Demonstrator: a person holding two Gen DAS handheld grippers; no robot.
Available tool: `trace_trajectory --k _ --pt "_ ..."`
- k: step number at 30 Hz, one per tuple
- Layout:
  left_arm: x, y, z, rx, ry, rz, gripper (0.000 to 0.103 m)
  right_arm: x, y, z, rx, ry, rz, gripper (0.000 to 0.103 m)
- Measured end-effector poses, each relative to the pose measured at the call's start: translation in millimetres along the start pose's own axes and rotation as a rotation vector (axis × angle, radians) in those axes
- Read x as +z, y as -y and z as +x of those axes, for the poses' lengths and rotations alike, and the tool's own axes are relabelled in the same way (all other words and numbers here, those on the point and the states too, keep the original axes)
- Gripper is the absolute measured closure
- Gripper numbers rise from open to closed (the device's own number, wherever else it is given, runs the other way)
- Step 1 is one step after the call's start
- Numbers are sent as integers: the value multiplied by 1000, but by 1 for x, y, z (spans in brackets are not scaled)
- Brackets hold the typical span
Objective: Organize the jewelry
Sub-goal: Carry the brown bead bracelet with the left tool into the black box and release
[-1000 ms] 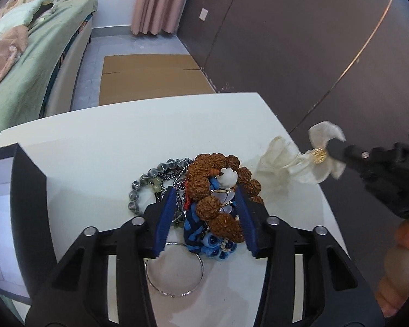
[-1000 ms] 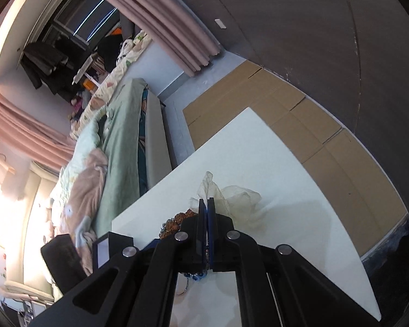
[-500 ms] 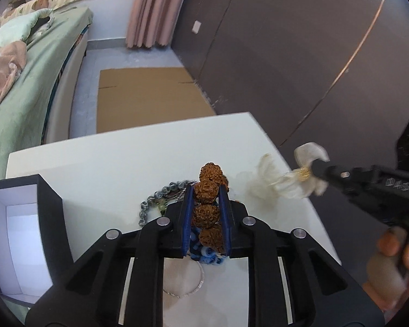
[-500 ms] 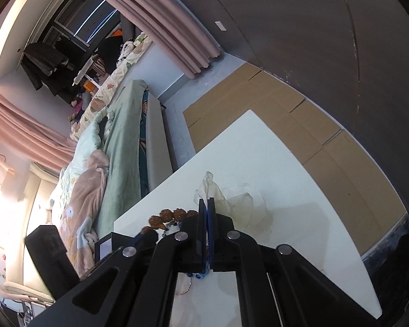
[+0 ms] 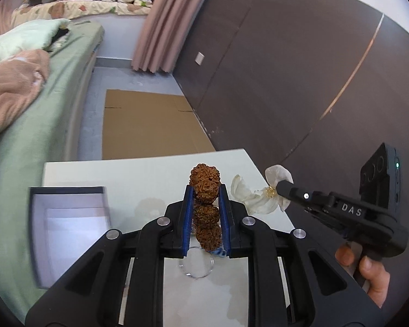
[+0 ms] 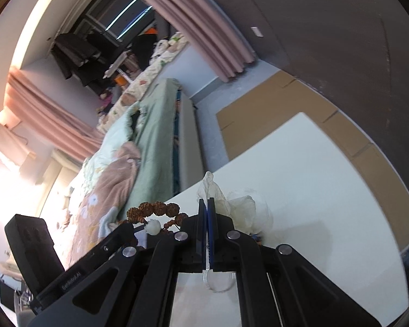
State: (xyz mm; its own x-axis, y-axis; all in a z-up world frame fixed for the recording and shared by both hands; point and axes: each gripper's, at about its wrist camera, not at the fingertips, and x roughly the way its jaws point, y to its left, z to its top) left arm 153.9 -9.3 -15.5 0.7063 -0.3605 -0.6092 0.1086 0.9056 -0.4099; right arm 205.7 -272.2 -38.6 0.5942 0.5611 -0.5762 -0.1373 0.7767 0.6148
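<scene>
Both your jaws are closed: the left gripper [image 5: 205, 199] clamps the brown bead bracelet [image 5: 205, 207], the right gripper [image 6: 207, 204] pinches the white sheer pouch [image 5: 255, 197].

You hold the bracelet above the white table [image 5: 139, 179], beside an open box [image 5: 68, 218]; a thin ring [image 5: 195, 263] lies beneath.

readable text: just two bits, both on the gripper bodies
"das" in white on the black right gripper [image 5: 283, 186]; small pale lettering on the left gripper [image 6: 139, 224] body, looks like "genrobot.ai" but too blurry to swear by.
</scene>
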Motion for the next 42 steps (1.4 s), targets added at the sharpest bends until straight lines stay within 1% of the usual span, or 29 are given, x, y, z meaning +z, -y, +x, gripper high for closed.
trace_trajectory --k 7,11,17,20,23,24,25,27,28,29,30,31,34,38,40,41,42 --pt "3 -35 -28 29 32 -48 85 -11 -34 7 55 -1 -69 102" --pt "4 -54 -41 48 49 -73 85 -16 -52 11 60 -28 -113 102" --pt "8 -81 -62 69 73 -115 85 -24 -107 22 94 -78 -236 102" --pt "10 -92 -73 81 97 -137 85 -29 -134 34 108 -117 -281 102" --pt "9 -102 -84 112 128 -144 85 -36 -157 47 136 -153 -313 101" --pt "9 -107 -87 115 131 -152 85 -38 -161 53 151 -173 -316 101" --pt "9 -111 -89 118 133 -159 85 -41 -163 58 159 -190 -314 98" --pt "8 -115 -92 125 132 -167 85 -49 -162 77 168 -256 -292 96" --pt "7 -117 -92 127 129 -169 85 -53 -156 84 173 -278 -275 89" --pt "6 -118 -92 128 125 -170 85 -55 -151 87 170 -281 -262 61" --pt "6 -118 -90 127 119 -169 85 -56 -145 88 153 -271 -246 43" --pt "6 -118 -89 125 112 -169 85 -54 -135 83 129 -234 -229 30" --pt "4 -117 -83 99 90 -177 85 -45 -118 70 115 -195 -205 30" --pt "3 -112 -72 49 68 -183 85 -31 -90 54 53 -147 -146 30" --pt "1 -109 -66 73 48 -186 83 -27 -74 46 30 -138 -107 30" --pt "0 -109 -62 121 44 -191 71 -24 -71 43 25 -136 -97 30" --pt "-1 -109 -62 142 46 -191 49 -22 -65 39 18 -131 -84 30"
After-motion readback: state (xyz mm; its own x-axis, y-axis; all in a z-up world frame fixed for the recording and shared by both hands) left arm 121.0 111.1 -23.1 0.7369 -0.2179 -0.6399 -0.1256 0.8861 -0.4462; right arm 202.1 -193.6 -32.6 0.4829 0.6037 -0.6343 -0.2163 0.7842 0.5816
